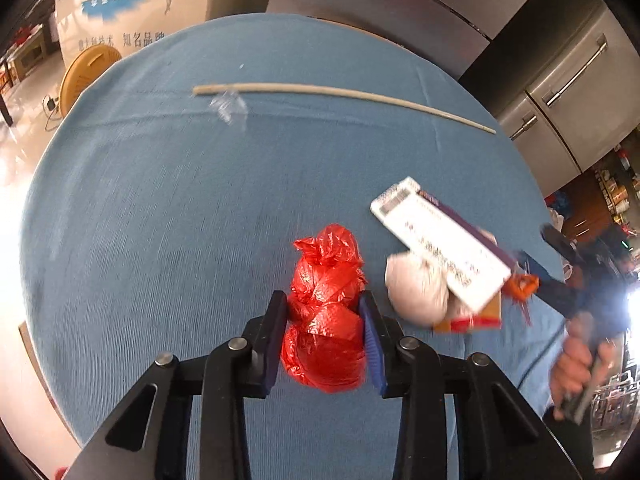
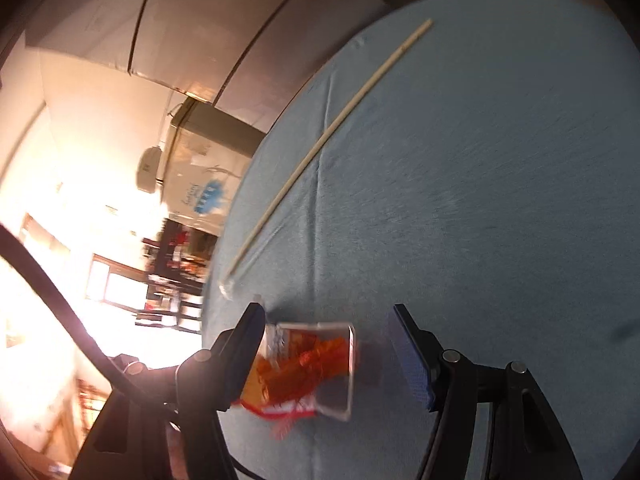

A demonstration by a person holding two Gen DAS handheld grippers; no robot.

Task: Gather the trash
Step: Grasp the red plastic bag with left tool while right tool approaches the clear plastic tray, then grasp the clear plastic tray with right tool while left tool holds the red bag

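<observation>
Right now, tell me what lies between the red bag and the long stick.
Only bare blue tablecloth between the red plastic bag and the stick, seen in the left wrist view; a clear scrap lies beside the stick's end.

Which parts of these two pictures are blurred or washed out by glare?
Left wrist view: the box and the hand are smeared, with glare at the right edge; the red bag is fairly sharp. Right wrist view: the room on the left is blown out, the carton blurred.

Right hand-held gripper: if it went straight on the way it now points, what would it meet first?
Probably the small open box with shredded orange plastic, already between the right hand-held gripper's fingers, though seemingly unclamped. Beyond it only blue tablecloth, with the long pale wooden stick further off. Blur makes depth uncertain.
</observation>
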